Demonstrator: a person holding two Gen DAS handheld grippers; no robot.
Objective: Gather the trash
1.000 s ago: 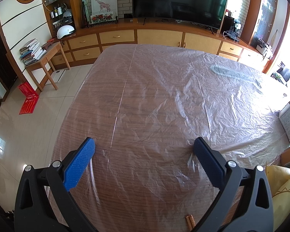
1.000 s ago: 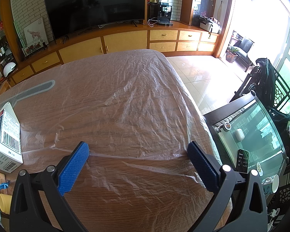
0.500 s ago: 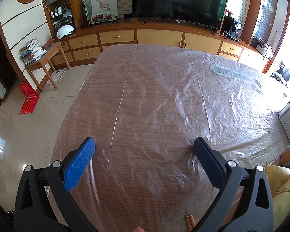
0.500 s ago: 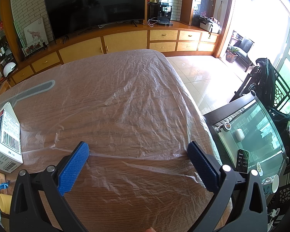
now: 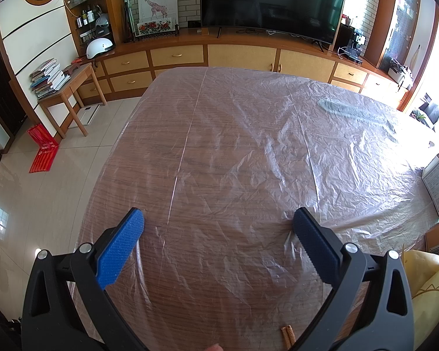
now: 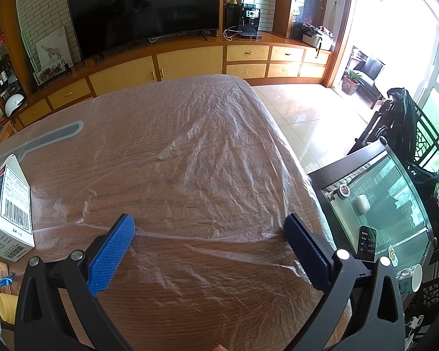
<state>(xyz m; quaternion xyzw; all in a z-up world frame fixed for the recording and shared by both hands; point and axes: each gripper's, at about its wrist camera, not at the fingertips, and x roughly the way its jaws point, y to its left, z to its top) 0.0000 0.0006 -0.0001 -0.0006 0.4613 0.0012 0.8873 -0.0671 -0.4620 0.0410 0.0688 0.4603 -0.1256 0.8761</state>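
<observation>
Left wrist view: left gripper (image 5: 218, 222), blue pads spread wide and holding nothing, hovers over a wooden table (image 5: 219, 307) under clear plastic sheet (image 5: 248, 134); a white carton (image 5: 438, 185) with unreadable print lies at the right edge, a small brown scrap (image 5: 288, 335) near the bottom. Right wrist view: right gripper (image 6: 209, 228), likewise spread and empty, above the same sheet; the carton (image 6: 10, 210), at left, shows a barcode and "24".

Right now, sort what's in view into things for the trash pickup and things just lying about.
Likely trash to collect:
- white carton
- small brown scrap
- yellow paper

Just lying about:
- plastic sheet covering the table
- television
- white helmet
- book stack
- remote

Both claws, left and right, are open, holding nothing.
</observation>
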